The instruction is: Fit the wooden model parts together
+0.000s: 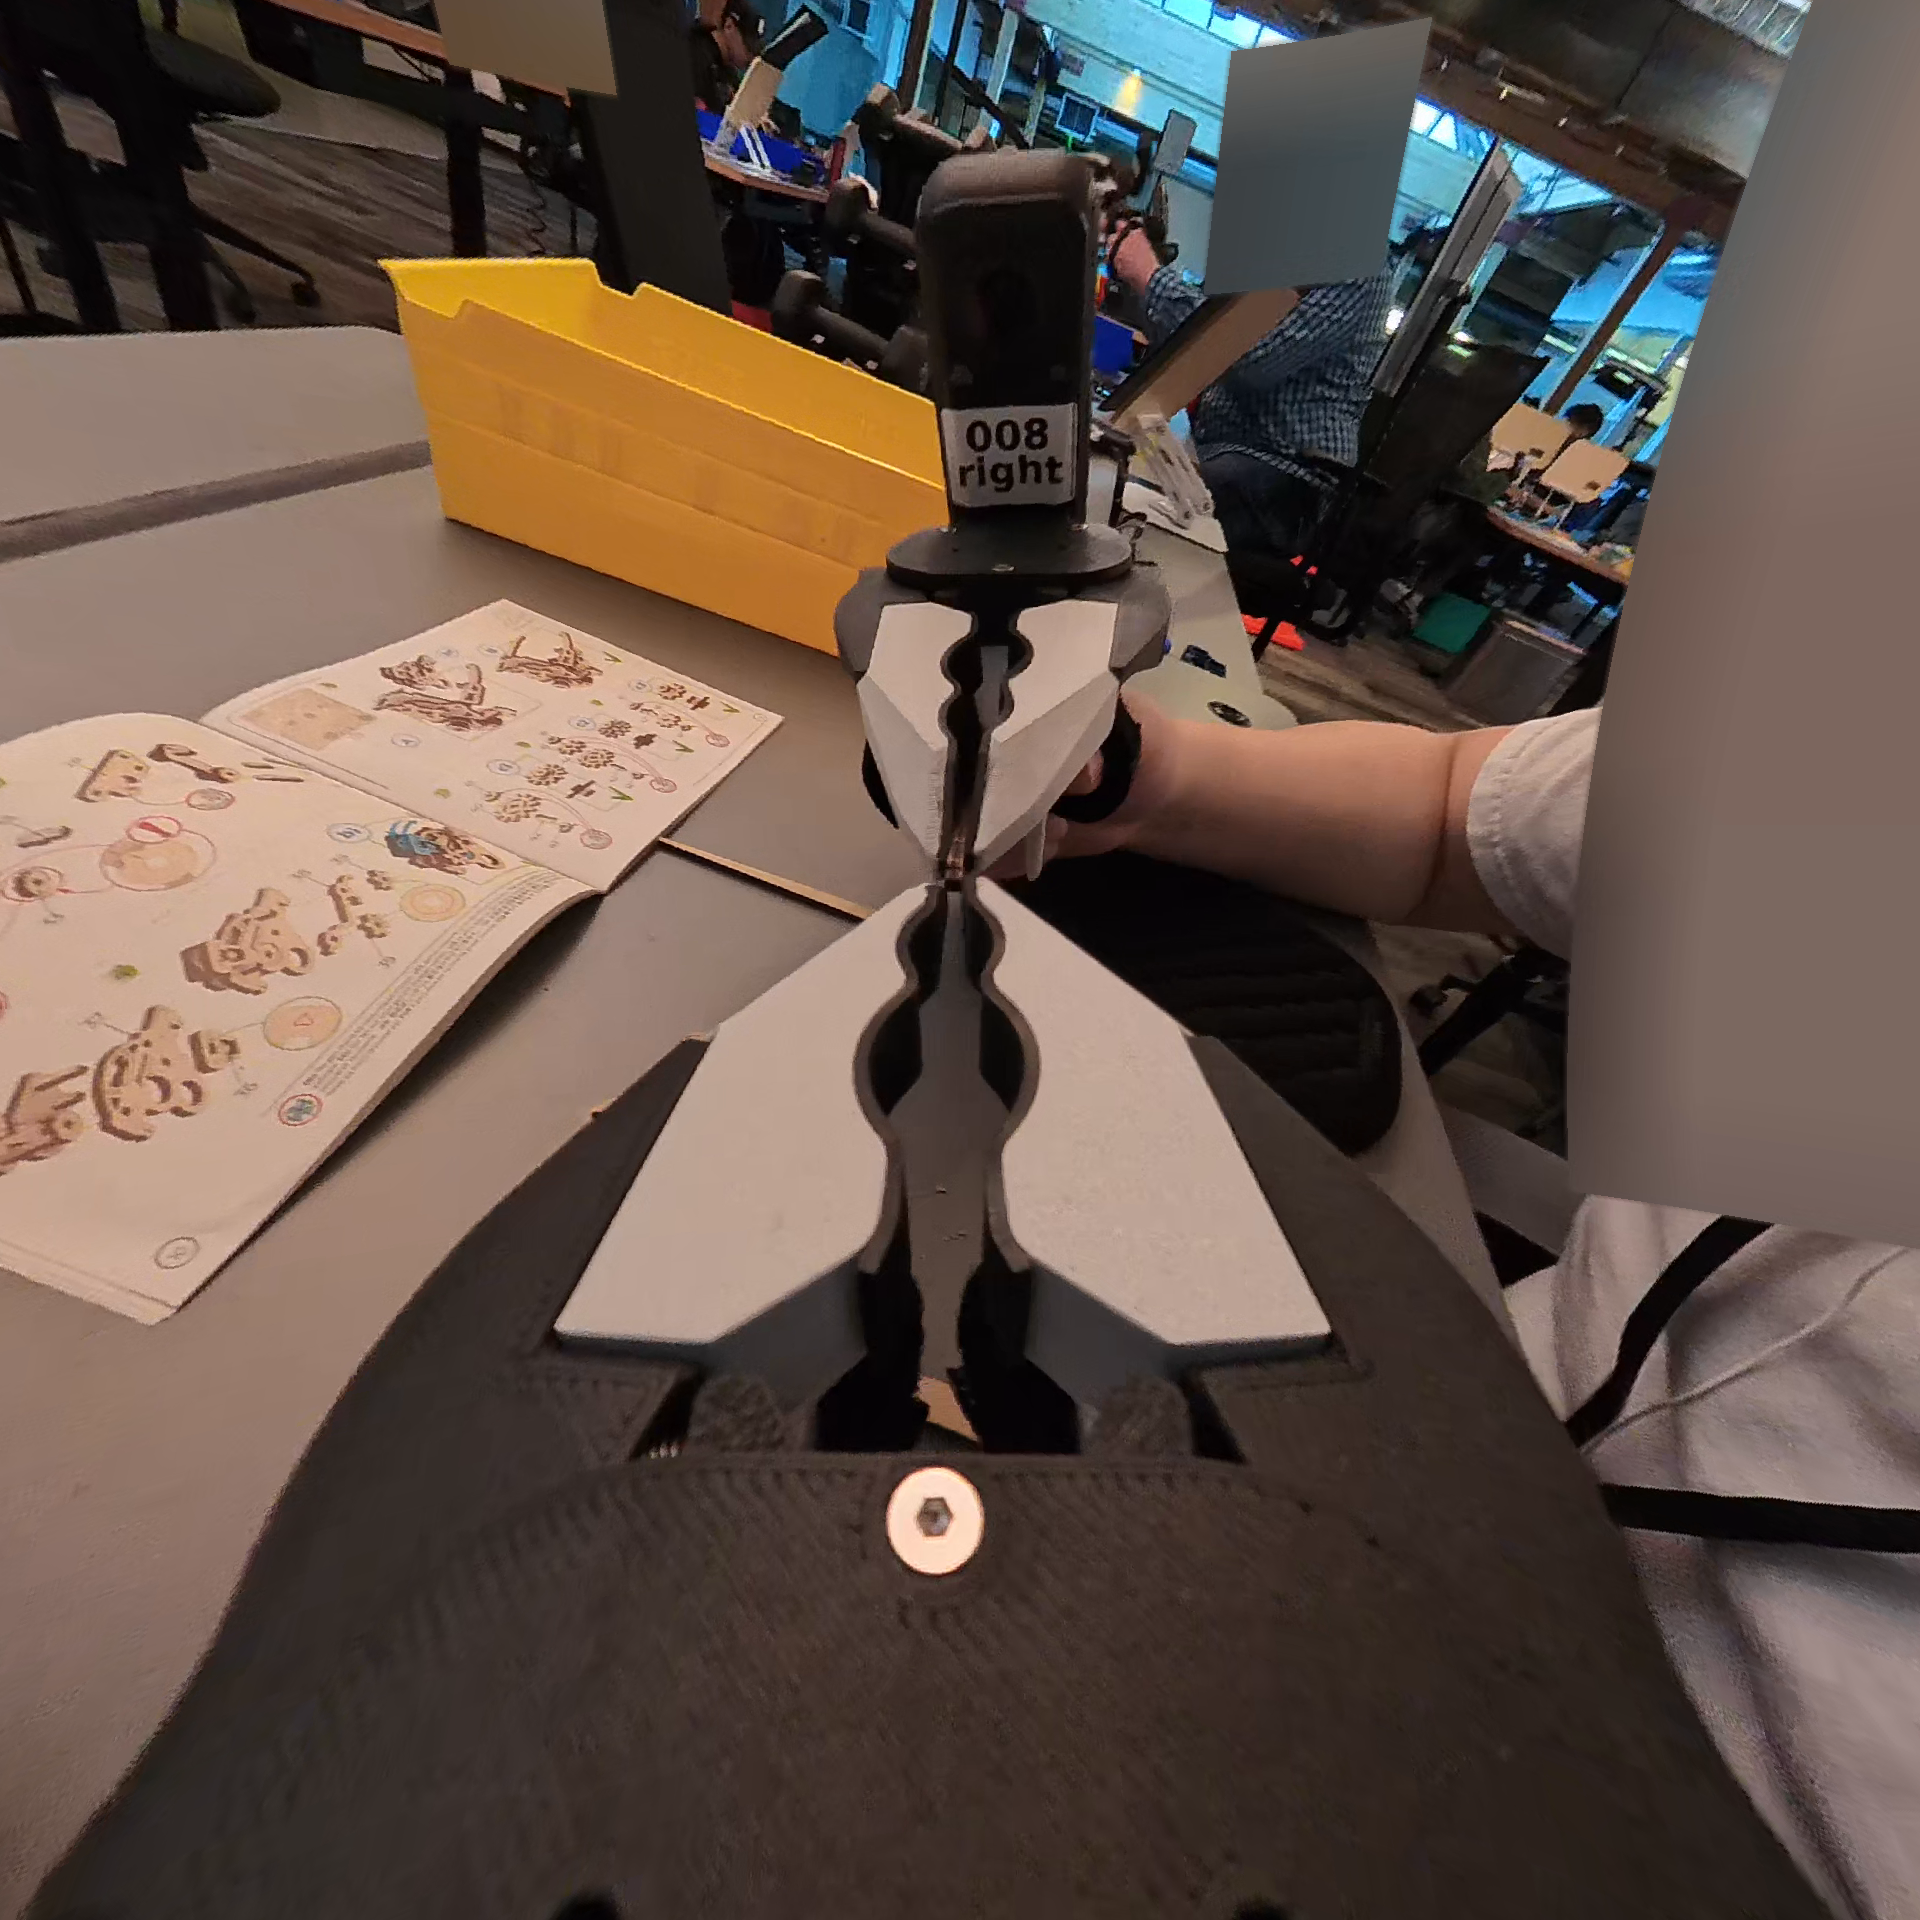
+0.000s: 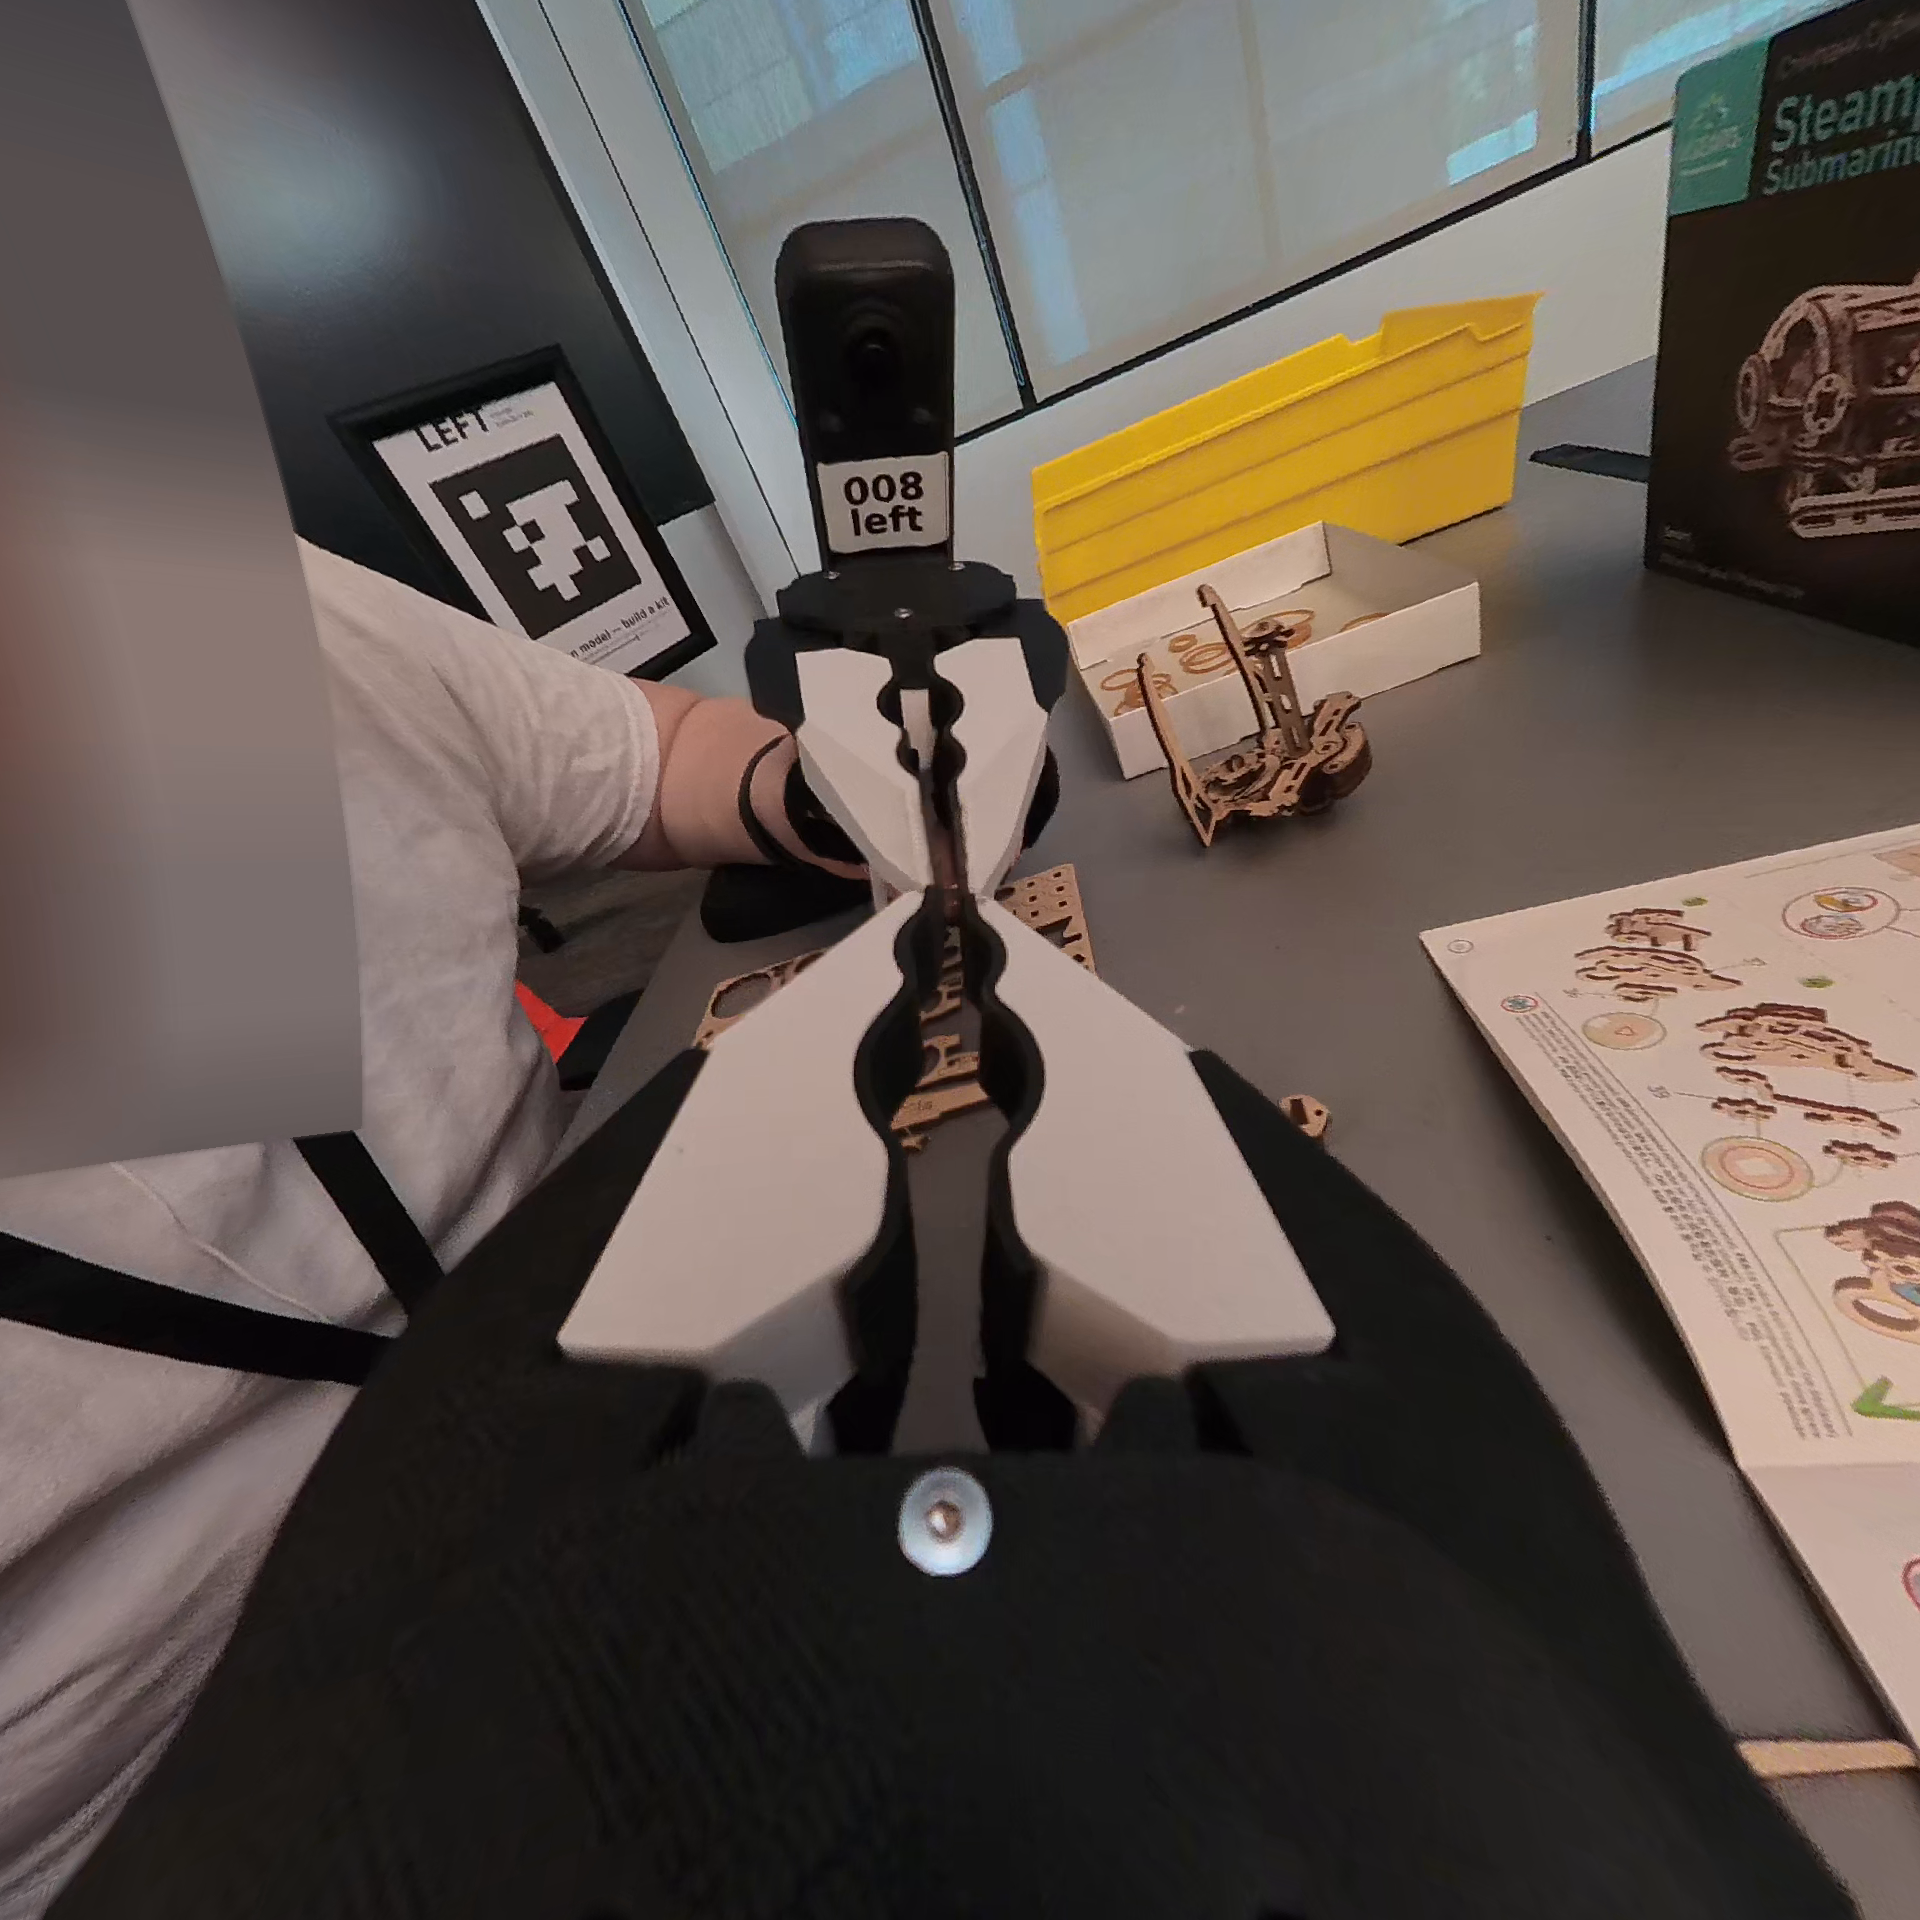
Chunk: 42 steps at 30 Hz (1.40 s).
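Observation:
My left gripper and my right gripper meet tip to tip above the grey table, near its front edge. Both are shut. A thin brown wooden part, seen edge-on, is pinched where the tips meet. In the right wrist view the same part shows between the left gripper's fingers, with my right gripper touching the left gripper. A partly built wooden model stands on the table to the right. A laser-cut wooden sheet lies under the grippers.
A yellow bin and a white box with wooden rings stand behind the model. An open instruction booklet lies flat beside the grippers. The dark kit box stands at the far right. A framed marker sign stands at the back. Only a small space, under 4 cm, lies between the two pairs of fingers.

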Each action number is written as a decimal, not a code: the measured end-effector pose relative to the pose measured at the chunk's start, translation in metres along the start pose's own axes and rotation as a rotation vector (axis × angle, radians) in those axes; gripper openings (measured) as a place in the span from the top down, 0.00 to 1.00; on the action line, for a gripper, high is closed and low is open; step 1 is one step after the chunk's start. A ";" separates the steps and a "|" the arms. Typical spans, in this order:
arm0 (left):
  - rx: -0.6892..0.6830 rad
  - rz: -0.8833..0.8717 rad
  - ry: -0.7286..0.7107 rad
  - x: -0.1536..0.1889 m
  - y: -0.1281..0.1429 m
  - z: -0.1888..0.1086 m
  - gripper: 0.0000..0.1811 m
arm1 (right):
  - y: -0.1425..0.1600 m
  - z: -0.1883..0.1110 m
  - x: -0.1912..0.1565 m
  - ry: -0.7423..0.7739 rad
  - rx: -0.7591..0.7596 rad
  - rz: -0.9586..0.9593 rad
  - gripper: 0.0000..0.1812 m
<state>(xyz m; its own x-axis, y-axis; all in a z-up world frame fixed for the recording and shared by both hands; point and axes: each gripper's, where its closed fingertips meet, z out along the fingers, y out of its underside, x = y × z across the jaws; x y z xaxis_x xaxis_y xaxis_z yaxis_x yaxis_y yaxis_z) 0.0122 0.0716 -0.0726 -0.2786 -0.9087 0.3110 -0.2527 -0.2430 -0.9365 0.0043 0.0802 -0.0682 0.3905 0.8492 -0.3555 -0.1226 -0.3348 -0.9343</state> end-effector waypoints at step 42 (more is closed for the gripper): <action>-0.551 0.282 -0.205 -0.073 0.078 -0.005 0.95 | 0.078 0.000 0.073 0.099 -1.052 -0.221 1.00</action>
<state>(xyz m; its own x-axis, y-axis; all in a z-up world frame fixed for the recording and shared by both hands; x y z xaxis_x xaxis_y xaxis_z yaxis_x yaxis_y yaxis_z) 0.0083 0.1205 -0.1679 -0.2350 -0.9717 -0.0229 -0.6493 0.1744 -0.7403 0.0227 0.1158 -0.1673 0.3859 0.9128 -0.1336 0.7867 -0.4012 -0.4692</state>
